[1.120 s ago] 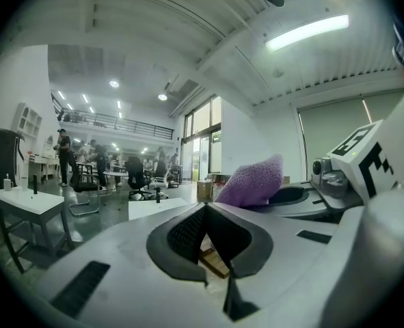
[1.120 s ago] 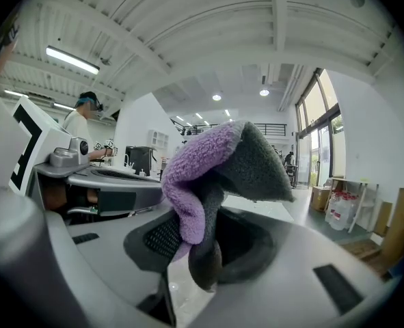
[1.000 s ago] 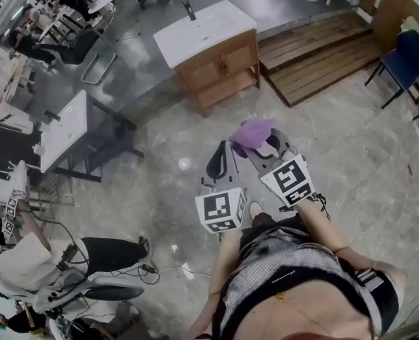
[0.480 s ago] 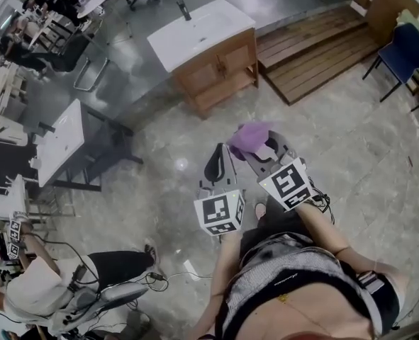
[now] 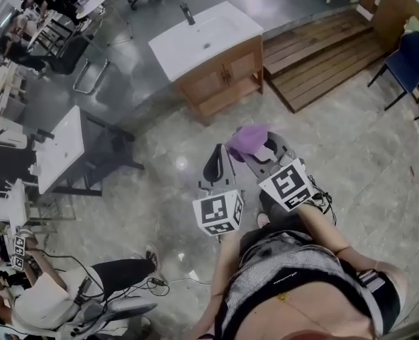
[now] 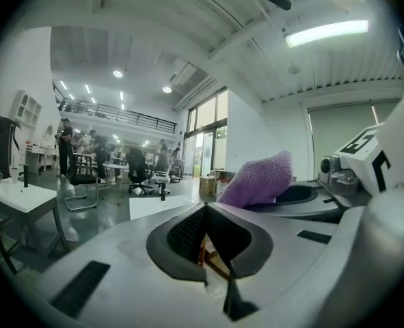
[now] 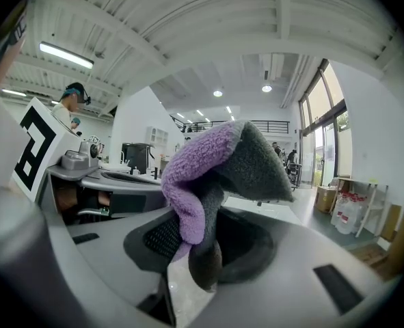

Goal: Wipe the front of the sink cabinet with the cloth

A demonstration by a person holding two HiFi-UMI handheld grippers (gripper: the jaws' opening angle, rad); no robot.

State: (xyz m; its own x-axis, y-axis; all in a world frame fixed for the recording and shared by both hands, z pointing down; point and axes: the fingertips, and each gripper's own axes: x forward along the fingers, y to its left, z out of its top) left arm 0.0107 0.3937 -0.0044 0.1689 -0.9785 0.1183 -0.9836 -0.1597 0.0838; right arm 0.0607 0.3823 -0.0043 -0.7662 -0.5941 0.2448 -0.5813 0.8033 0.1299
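We see bright, even light from a white ceiling strip lamp (image 6: 328,31); fisheye corners go black; the fuzzy purple cloth (image 7: 195,176) is sharp.

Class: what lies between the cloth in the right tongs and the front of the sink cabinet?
Nothing. The head view shows only bare floor between the purple cloth, clamped in the right tongs, and the sink cabinet.

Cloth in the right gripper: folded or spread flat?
Folded: the cloth is bunched, doubled over, pinched by the right gripper.
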